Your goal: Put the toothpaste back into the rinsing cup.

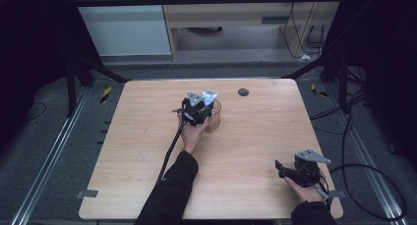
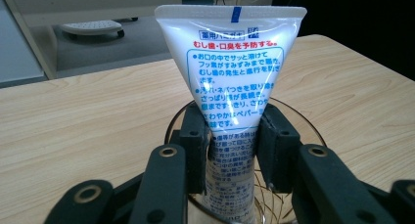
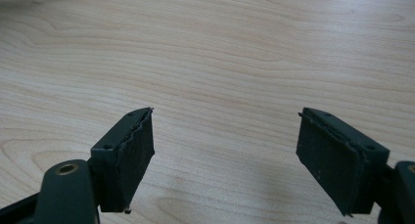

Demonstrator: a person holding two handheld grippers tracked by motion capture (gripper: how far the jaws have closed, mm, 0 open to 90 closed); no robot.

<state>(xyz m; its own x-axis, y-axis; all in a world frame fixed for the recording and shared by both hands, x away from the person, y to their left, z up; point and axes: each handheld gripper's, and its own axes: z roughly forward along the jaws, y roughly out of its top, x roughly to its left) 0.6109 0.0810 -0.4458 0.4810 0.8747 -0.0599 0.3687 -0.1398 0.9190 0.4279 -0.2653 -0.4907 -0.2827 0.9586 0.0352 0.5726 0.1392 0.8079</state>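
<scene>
Left gripper view: the left gripper (image 2: 234, 153) has its two black jaws clamped on a white tube (image 2: 235, 77) printed with blue and red writing. The tube stands upright with its flat crimped end on top, and its lower part sits inside a clear glass cup (image 2: 313, 131) (thin gold lines show through the cup's wall). The cup stands on the pale wooden table (image 2: 73, 121).

In the high view the left gripper (image 1: 202, 108) is near the middle of the table's far half, with the tube (image 1: 210, 97) and cup (image 1: 216, 118) just beyond the hand. A small dark round disc (image 1: 243, 92) lies on the table near the far edge, apart from the cup.

The right gripper (image 3: 225, 155) has its jaws wide apart, holding nothing, over bare wood. In the high view the right gripper (image 1: 282, 171) is near the table's near right corner, well apart from the left.
</scene>
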